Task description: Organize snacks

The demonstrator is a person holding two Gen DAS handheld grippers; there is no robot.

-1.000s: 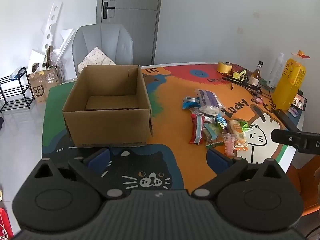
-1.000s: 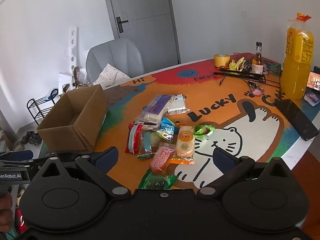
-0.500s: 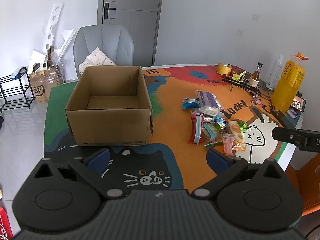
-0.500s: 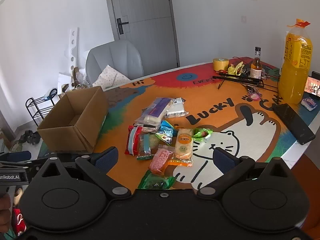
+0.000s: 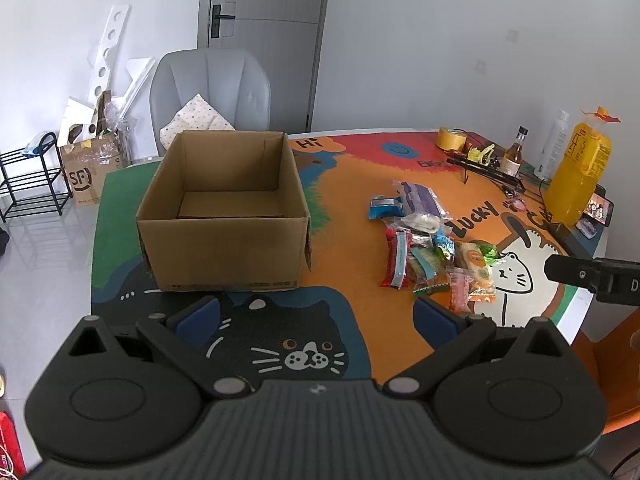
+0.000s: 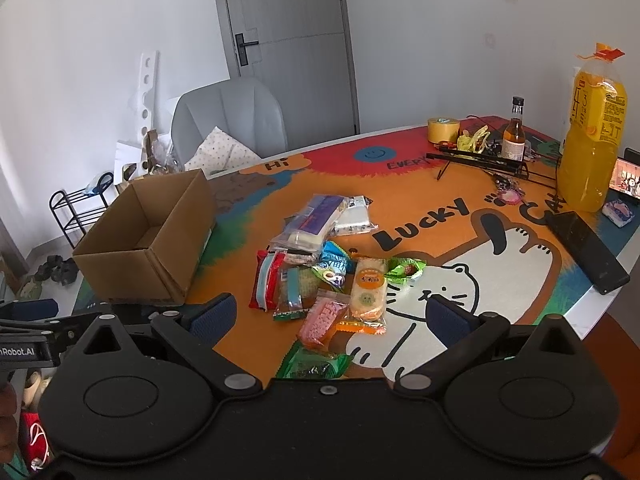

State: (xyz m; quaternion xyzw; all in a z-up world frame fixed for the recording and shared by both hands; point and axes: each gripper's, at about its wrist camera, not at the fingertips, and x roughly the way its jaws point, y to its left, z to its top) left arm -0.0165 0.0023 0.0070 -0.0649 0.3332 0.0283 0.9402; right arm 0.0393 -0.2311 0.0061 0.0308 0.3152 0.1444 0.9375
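Cardboard box (image 5: 224,216) sits at the left end of the table (image 5: 344,184), top open and nothing in it, flaps out of the way; likely staged as the drop spot for the snacks. Left gripper (image 5: 316,314) hovers above the near table edge right in front of the box, jaws wide apart, holding nothing. Bare table strip between box and snack pile (image 6: 320,272), so there's a free lane for carrying across. The pile lies mid-table, packets touching and overlapping, red packet (image 6: 266,280) on its left side, green packet (image 6: 314,364) nearest the table edge and partly hidden by the right gripper (image 6: 330,314). That gripper hangs above the pile's near side, jaws apart, empty; probably lined up for a first pick. Farther right: black flat case (image 6: 586,252) near the table's edge, juice bottle (image 6: 592,136) and small bottle (image 6: 514,132) at the back, well apart from the pile.
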